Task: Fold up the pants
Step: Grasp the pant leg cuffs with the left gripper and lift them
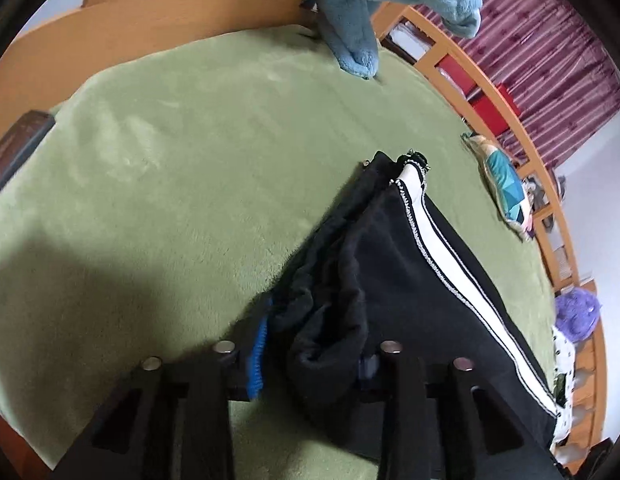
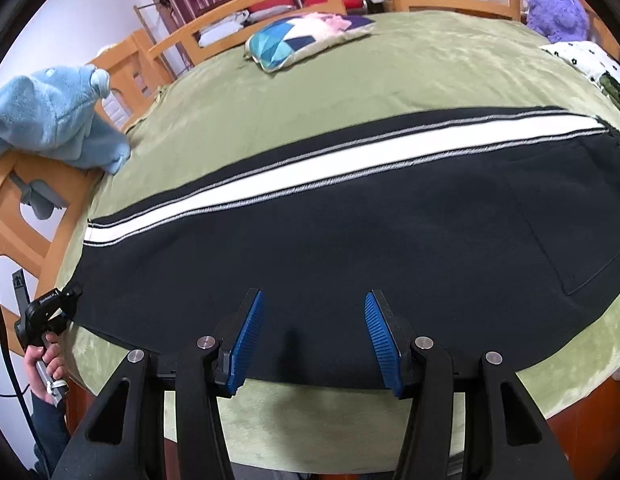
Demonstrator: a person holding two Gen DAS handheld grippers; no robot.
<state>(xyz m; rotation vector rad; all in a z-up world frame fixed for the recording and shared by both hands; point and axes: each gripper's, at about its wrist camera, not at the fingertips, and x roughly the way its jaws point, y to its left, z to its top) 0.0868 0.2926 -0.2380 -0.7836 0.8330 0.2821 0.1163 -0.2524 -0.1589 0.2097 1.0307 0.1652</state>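
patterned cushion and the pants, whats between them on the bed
Nothing: only bare green blanket lies between the patterned cushion and the pants. The right wrist view shows it best.

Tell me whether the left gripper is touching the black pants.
Touching. The left wrist view shows a bunched fold of the black pants clamped between the left gripper fingers, hiding most of the blue pad.

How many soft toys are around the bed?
2: a blue plush toy draped on the wooden rail, a purple one at the far corner. Others may be hidden.
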